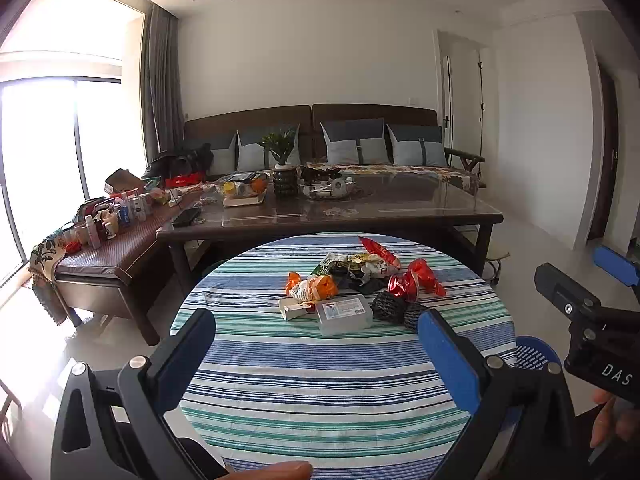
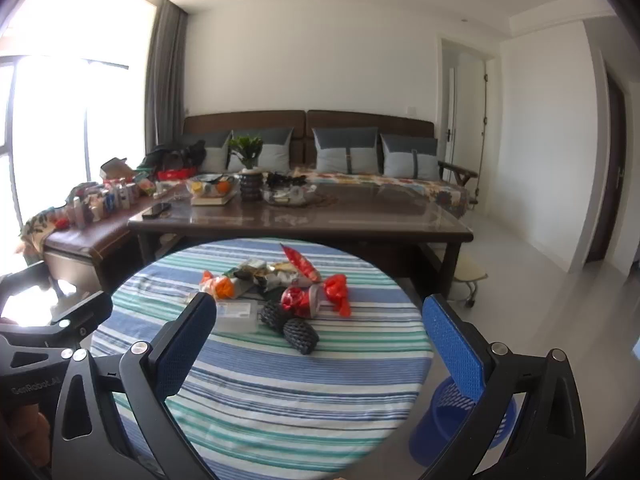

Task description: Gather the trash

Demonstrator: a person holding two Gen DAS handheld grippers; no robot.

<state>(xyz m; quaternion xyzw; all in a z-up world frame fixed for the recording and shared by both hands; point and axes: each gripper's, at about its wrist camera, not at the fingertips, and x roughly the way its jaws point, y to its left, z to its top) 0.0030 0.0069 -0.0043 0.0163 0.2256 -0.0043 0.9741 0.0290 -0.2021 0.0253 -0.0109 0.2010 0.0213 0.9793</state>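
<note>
On a round table under a blue, green and white striped cloth (image 1: 320,380), a heap of trash is lying toward the far side, at 12 o'clock from both grippers. In it are sitting a clear plastic box (image 1: 344,314), black foam netting (image 2: 294,330), a red foil wrapper (image 1: 416,282) and orange wrappers (image 1: 314,286). The left gripper (image 1: 316,354) is hovering with its jaws spread wide and nothing between them. The right gripper (image 2: 318,340) is likewise gaping, gripping nothing. A blue perforated wastebasket (image 2: 448,416) is standing on the floor at 4 o'clock from the table.
</note>
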